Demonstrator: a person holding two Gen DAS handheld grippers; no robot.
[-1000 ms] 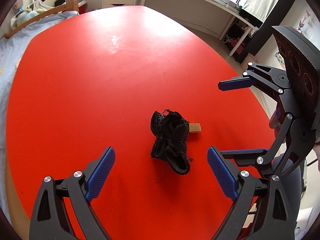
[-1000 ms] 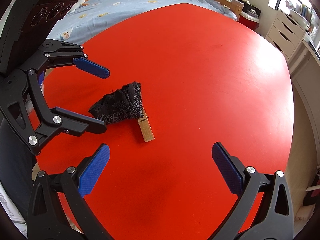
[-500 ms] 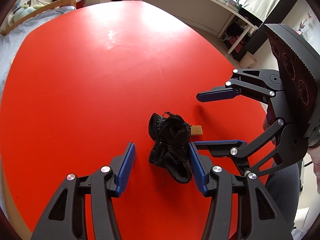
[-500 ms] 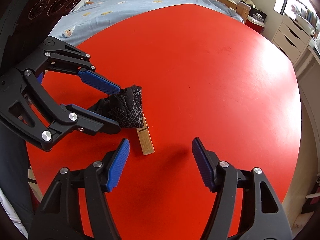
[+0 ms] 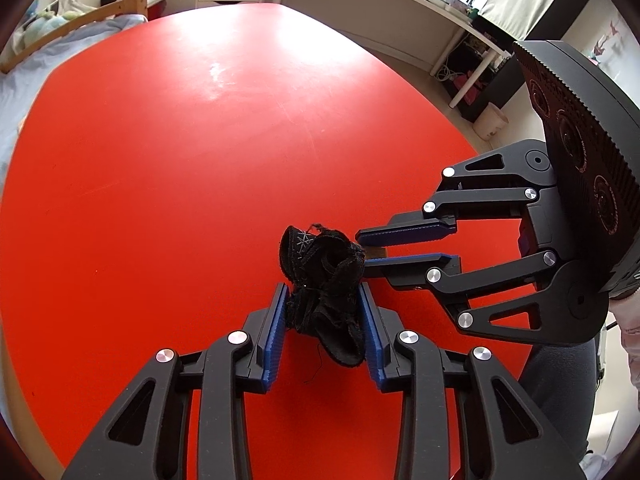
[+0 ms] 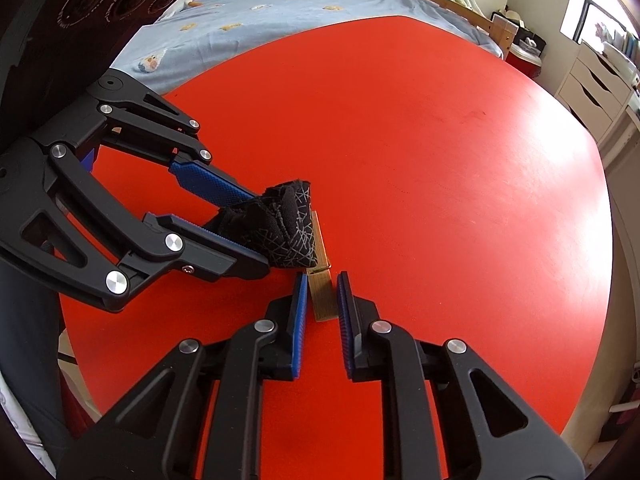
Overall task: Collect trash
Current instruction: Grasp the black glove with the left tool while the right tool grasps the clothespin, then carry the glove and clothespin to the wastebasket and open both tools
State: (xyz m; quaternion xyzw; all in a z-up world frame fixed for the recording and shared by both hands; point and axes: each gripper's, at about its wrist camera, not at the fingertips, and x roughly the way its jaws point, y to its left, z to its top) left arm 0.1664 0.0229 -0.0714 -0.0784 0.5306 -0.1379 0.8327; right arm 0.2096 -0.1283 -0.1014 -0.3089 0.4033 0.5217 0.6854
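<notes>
Trash: black fabric scrap [image 5: 324, 284] pinched by left gripper [image 5: 322, 330], clothespin [image 6: 322, 295] at 3 o'clock squeezed by right gripper [image 6: 322, 304]; shallow holds risked slipping on lifting.

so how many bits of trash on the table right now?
2. A black cloth scrap, pinched between the left gripper pads, and a wooden clothespin touching its side, with the right gripper closed around it. Nothing else shows on the red table.

The desk [image 5: 168, 168] is smooth red with a soft sheen. The rag [image 5: 324, 280] is frayed black cloth, stitched pale. The peg [image 6: 322, 296] is bare matt wood. Each hand-held gripper [image 5: 322, 332] is matt black plastic with ribbed blue pads [image 6: 301, 320] and shiny metal rivets.
</notes>
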